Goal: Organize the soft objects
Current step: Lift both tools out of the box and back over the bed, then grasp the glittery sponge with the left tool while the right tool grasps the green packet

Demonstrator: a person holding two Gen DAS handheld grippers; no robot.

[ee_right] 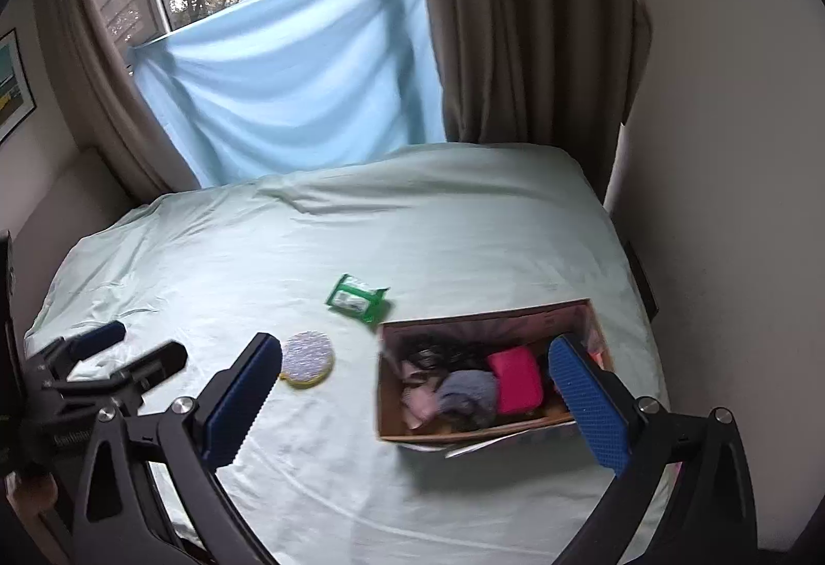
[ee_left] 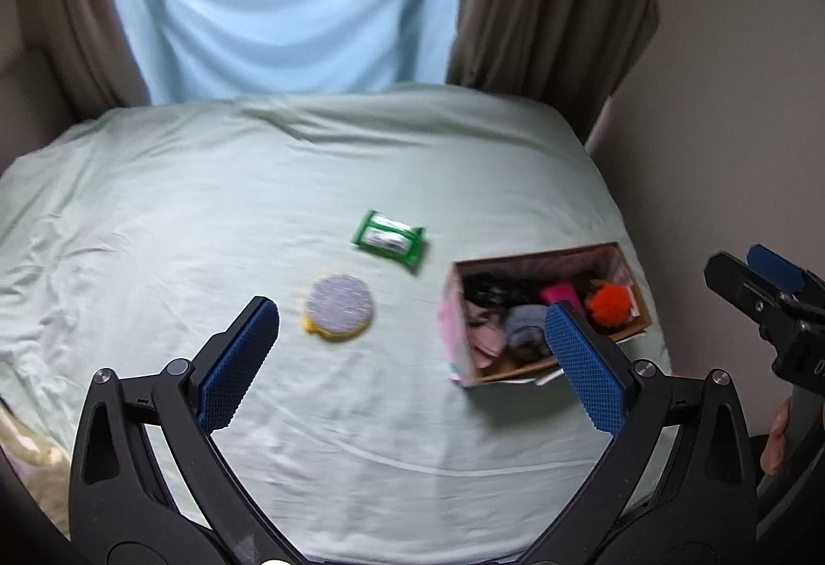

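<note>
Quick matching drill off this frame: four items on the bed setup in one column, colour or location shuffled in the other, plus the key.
Things
1. wipes pack
2. round sponge
3. pom-pom
4. pink pouch

Descriptions
A. orange, inside the box
B. grey top, yellow underside, loose on the sheet
C. green wrapper, loose on the sheet, farthest from the cameras
D. inside the box, beside a grey cloth

Pairs: 1-C, 2-B, 3-A, 4-D

The cardboard box sits on the bed's right side. Both the left gripper and right gripper are open and empty.
</note>
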